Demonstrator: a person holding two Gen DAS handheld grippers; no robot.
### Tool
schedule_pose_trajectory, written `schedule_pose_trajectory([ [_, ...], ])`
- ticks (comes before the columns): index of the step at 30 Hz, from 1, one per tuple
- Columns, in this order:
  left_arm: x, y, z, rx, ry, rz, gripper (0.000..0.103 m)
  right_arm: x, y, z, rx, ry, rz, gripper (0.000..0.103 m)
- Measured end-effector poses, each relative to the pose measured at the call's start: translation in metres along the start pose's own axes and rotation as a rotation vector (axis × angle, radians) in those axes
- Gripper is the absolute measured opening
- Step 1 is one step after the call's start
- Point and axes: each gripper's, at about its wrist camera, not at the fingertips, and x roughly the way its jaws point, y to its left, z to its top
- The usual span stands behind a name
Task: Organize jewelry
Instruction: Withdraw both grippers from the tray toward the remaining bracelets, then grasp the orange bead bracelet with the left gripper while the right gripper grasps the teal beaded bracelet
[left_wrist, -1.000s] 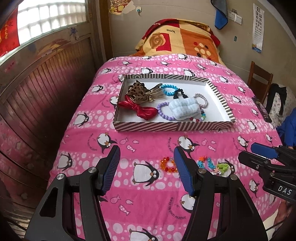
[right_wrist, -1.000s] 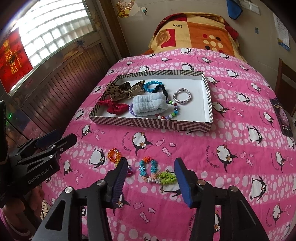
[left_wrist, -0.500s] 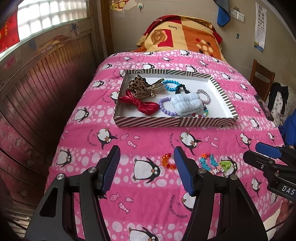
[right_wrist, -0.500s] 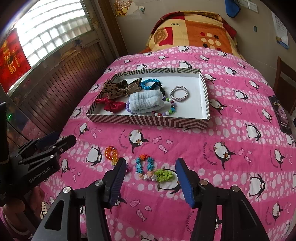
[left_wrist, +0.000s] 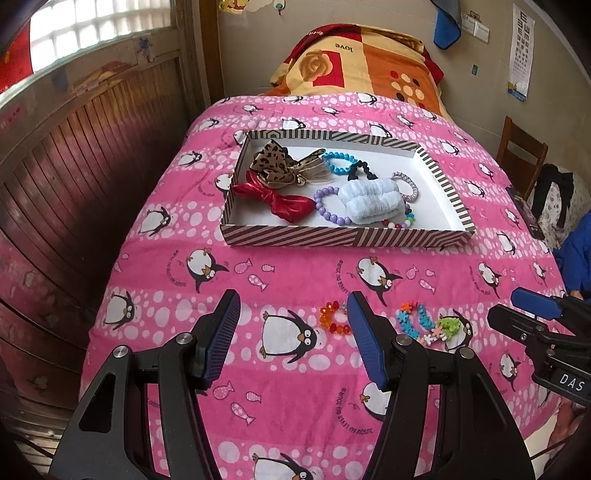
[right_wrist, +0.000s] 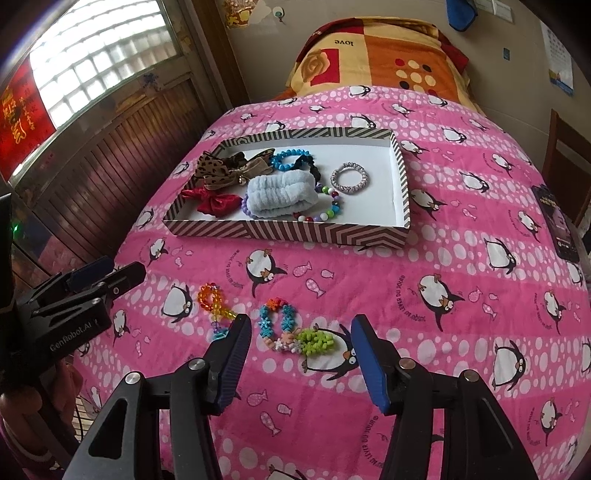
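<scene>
Both grippers hang above the near end of the bed's pink penguin blanket, each with its jaws spread wide and nothing between them. The left gripper sits over a penguin print, its right finger just beside the orange beaded bracelet that lies loose on the blanket. The right gripper frames the flower-bead bracelet, a loop of blue, orange, white and lime-green pieces, lying flat between its open fingers but untouched. The orange bracelet lies near that one, toward the blanket's left edge, with a small blue and purple piece just beyond it, partly hidden by the right gripper's left finger. Farther up the bed, near the middle of the blanket, stands the striped tray with white floor. Inside it, crowded toward its left half, are a leopard-print bow, a red bow, a turquoise bead bracelet, a purple bead bracelet, a pale blue fluffy band, a multicoloured bead strand and a silvery coiled ring. The tray's right part shows bare white floor. A dark phone rests at the blanket's right edge.
</scene>
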Motion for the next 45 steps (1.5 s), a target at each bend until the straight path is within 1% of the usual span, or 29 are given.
schedule_pose_trajectory([
  [6,0.012,0.018,-0.003,-0.049,0.048,-0.012,0.060,0.010,-0.015,-0.006,0.015,0.024,-0.028,0.054],
  [10,0.020,0.028,-0.004,-0.084,0.080,-0.036,0.060,0.022,-0.022,-0.011,0.028,0.054,-0.023,0.054],
  [12,0.024,0.033,-0.004,-0.103,0.100,-0.048,0.060,0.026,-0.021,-0.012,0.023,0.059,-0.017,0.054],
  [16,0.031,0.043,-0.003,-0.139,0.123,-0.046,0.060,0.041,-0.011,-0.011,-0.023,0.078,0.005,0.053],
  [18,0.035,0.047,-0.003,-0.157,0.136,-0.048,0.060,0.049,-0.004,-0.008,-0.049,0.087,0.009,0.047],
  [20,0.038,0.048,-0.003,-0.164,0.150,-0.061,0.060,0.059,0.003,-0.005,-0.079,0.104,0.023,0.044],
  [22,0.039,0.045,-0.004,-0.159,0.157,-0.070,0.060,0.071,0.011,0.000,-0.117,0.124,0.019,0.043],
  [25,0.043,0.036,-0.005,-0.135,0.172,-0.081,0.060,0.089,0.016,0.004,-0.155,0.161,0.017,0.038],
  [28,0.049,0.026,-0.005,-0.105,0.194,-0.099,0.060,0.103,0.016,0.006,-0.181,0.183,0.010,0.026],
  [29,0.052,0.022,-0.005,-0.096,0.200,-0.101,0.060,0.105,0.016,0.007,-0.195,0.180,-0.002,0.018],
  [30,0.055,0.018,-0.005,-0.087,0.208,-0.104,0.060,0.105,0.015,0.009,-0.202,0.173,-0.010,0.012],
  [32,0.063,0.010,-0.006,-0.073,0.228,-0.116,0.060,0.105,0.007,0.015,-0.185,0.162,-0.027,0.013],
  [35,0.076,0.003,-0.007,-0.073,0.265,-0.130,0.060,0.106,-0.005,0.020,-0.141,0.164,-0.019,0.013],
  [38,0.090,-0.003,-0.009,-0.074,0.305,-0.133,0.060,0.106,-0.008,0.022,-0.136,0.166,-0.005,0.013],
  [40,0.095,-0.007,-0.009,-0.074,0.314,-0.131,0.060,0.108,-0.011,0.022,-0.115,0.170,0.016,0.013],
  [44,0.100,-0.016,-0.006,-0.054,0.300,-0.138,0.059,0.110,-0.014,0.024,-0.104,0.169,0.047,0.013],
  [45,0.100,-0.019,-0.005,-0.050,0.288,-0.145,0.048,0.110,-0.015,0.024,-0.106,0.169,0.051,0.013],
])
